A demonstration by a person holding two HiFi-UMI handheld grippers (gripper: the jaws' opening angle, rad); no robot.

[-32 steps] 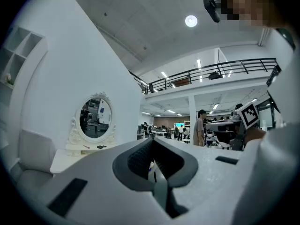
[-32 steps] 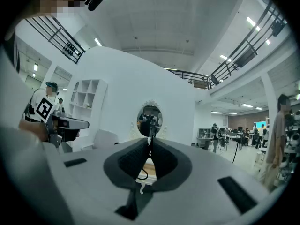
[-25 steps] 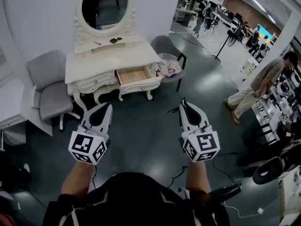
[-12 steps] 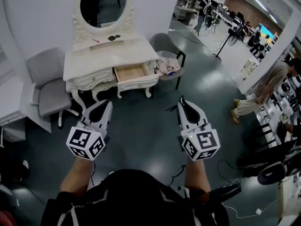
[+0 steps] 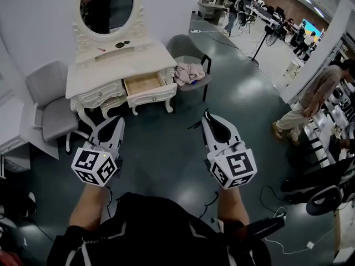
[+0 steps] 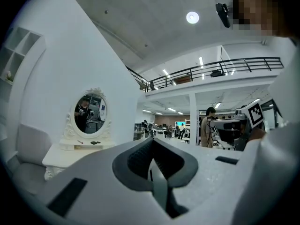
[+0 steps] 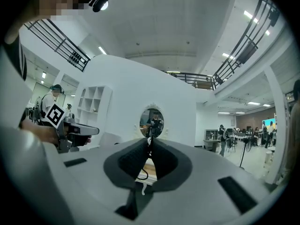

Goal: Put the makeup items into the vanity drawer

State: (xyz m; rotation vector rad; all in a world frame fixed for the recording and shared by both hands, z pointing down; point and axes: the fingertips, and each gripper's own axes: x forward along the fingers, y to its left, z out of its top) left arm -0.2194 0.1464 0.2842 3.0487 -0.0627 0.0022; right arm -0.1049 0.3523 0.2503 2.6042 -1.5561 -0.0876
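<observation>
Vanity [image 5: 119, 65] farther up-left than before

The counter [image 5: 116, 65] stood against the wall. A mirror [image 5: 105, 7] stood on the back of the counter. Just in front of the mirror, on a little shelf, lay two small makeup items [image 5: 119, 45]. A drawer [image 5: 143, 85] stuck out of the counter's front, near its right end. One chair [image 5: 50, 101] stood left of the counter. Another chair [image 5: 183, 46] stood just right of it, with a cloth [image 5: 187, 72] on its seat. The left claw [image 5: 118, 119] and the right claw [image 5: 208, 115] were in front of the counter, well apart from it, over the floor [image 5: 166, 143]. A person [image 5: 313, 101] stood far to the counter's right.
</observation>
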